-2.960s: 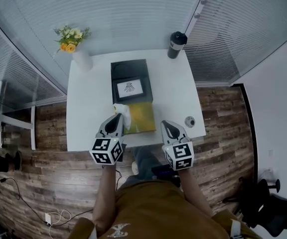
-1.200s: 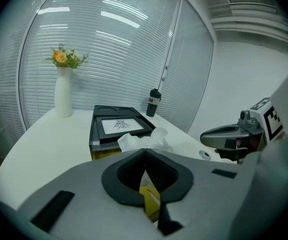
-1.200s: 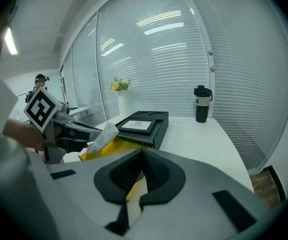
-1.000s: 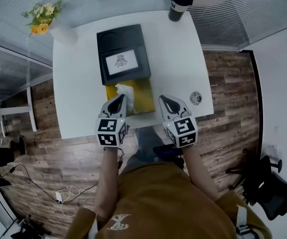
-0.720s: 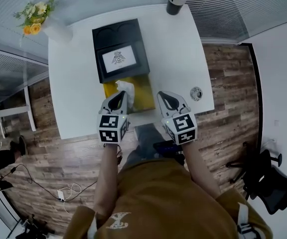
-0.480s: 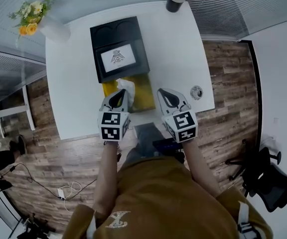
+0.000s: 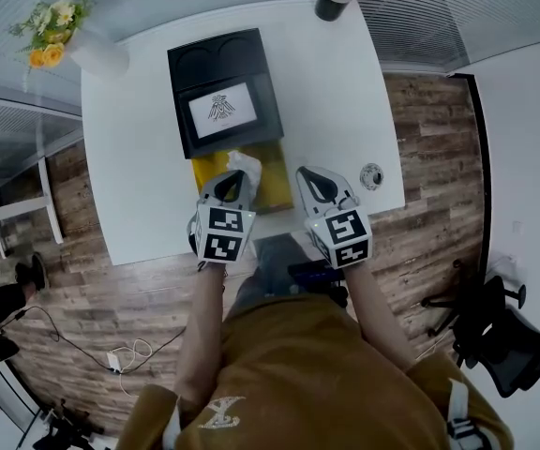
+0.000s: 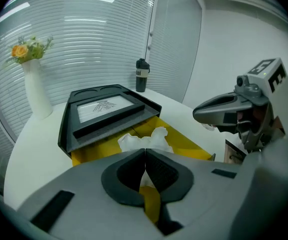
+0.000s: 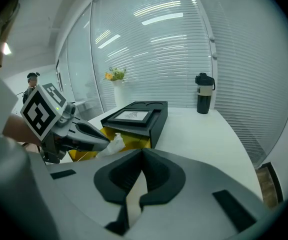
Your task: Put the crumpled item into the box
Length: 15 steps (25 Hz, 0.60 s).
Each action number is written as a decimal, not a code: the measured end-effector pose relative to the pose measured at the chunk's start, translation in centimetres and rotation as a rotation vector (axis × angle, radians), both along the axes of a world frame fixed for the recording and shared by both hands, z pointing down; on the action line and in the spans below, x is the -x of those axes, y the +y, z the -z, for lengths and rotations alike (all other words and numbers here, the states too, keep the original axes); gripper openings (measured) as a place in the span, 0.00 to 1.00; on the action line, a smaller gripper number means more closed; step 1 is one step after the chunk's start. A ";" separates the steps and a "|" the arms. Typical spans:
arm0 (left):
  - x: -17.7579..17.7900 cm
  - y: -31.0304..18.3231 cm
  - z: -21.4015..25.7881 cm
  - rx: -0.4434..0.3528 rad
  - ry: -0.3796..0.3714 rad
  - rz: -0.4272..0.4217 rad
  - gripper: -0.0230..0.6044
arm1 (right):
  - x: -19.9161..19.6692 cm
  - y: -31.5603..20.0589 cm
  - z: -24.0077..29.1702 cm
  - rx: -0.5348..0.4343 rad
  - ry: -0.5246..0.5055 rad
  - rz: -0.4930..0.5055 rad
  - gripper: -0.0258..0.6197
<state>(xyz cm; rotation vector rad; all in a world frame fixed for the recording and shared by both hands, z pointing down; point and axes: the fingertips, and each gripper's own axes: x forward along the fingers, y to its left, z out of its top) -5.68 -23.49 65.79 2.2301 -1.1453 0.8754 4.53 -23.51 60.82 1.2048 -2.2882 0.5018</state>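
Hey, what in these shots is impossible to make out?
Round object near the table edge: too small in head view to identify.
Far part of yellow box: hidden under the black cover in every view.
Bottom of crumpled paper: left gripper view, covered by the left gripper's own body.

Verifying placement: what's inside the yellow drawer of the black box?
White crumpled tissue in the open part of the yellow drawer, pinched by the shut left tool. The black box covers the drawer's rear: unseen.
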 end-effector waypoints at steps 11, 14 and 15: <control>-1.0 0.5 -0.8 0.037 -0.006 -0.053 0.08 | 0.2 -0.1 0.4 -0.005 0.006 0.007 0.06; -1.2 0.5 -0.8 0.030 -0.001 -0.056 0.09 | 0.2 -0.1 0.7 -0.016 0.004 0.005 0.06; -1.1 0.5 -0.9 0.030 0.001 -0.054 0.10 | 0.2 0.0 0.7 -0.019 0.003 0.003 0.06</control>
